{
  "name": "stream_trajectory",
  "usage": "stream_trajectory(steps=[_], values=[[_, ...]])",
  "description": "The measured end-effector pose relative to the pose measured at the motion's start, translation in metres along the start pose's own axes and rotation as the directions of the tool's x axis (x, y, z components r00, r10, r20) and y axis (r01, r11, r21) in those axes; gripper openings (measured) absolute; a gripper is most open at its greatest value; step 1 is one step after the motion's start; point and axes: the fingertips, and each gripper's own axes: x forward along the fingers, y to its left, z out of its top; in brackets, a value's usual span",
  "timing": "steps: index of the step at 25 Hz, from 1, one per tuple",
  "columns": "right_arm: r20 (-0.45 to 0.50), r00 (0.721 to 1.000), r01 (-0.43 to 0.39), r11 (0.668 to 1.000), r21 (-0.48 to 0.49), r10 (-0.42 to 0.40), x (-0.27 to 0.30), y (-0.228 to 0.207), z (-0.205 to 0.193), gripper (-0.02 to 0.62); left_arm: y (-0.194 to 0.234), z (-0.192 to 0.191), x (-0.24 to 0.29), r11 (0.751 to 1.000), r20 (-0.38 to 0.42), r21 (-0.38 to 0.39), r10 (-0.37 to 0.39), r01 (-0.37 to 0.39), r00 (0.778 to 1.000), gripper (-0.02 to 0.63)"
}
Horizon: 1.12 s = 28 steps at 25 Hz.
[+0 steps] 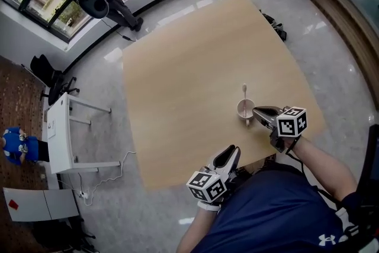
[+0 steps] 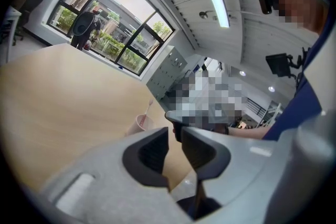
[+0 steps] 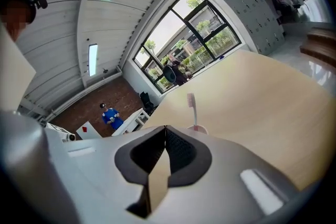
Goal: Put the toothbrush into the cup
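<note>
The toothbrush [image 1: 244, 92] stands bristles-up in the cup [image 1: 245, 108], right of centre in the head view, so the drop looks done and you're at the backing-off stage. Your right gripper [image 1: 256, 111] sits just beside the cup at its lower right, jaws pressed together on nothing. Your left gripper [image 1: 235, 149] hangs at the table [image 1: 177, 98] edge, lower centre, jaws a sliver apart and empty; next, I'd say, draw the right clear without nudging the cup.
</note>
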Motion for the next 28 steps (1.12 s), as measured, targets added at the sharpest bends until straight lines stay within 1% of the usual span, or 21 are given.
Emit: stream_trajectory(steps=[7,10,12,17,22,28], values=[[0.089,0.994,-0.071,0.997,0.027,0.068,-0.027,0.045,0.016,0.012,-0.009,-0.010,0.014,0.999,-0.066,0.006,-0.048,0.049,0.997,0.066],[0.114,0.990,-0.085,0.996,0.015,0.082,-0.038,0.060,0.023,0.012,-0.014,-0.012,0.020,0.998,-0.091,0.008,-0.067,0.068,0.994,0.064],[0.123,0.989,-0.081,0.997,-0.011,0.082,-0.047,0.066,0.027,0.012,-0.017,-0.013,0.025,0.997,-0.106,0.011,-0.079,0.081,0.991,0.064],[0.143,0.989,-0.032,0.996,-0.088,0.044,-0.064,0.068,0.031,0.011,-0.024,-0.018,0.036,0.994,-0.136,0.016,-0.102,0.105,0.985,0.064],[0.149,0.988,-0.037,0.994,-0.099,0.052,-0.068,0.074,0.035,0.011,-0.025,-0.015,0.040,0.994,-0.142,0.019,-0.107,0.111,0.984,0.064],[0.123,0.991,-0.039,0.994,-0.106,0.052,-0.062,0.073,0.033,0.011,-0.020,-0.009,0.039,0.995,-0.133,0.016,-0.097,0.100,0.986,0.064]])
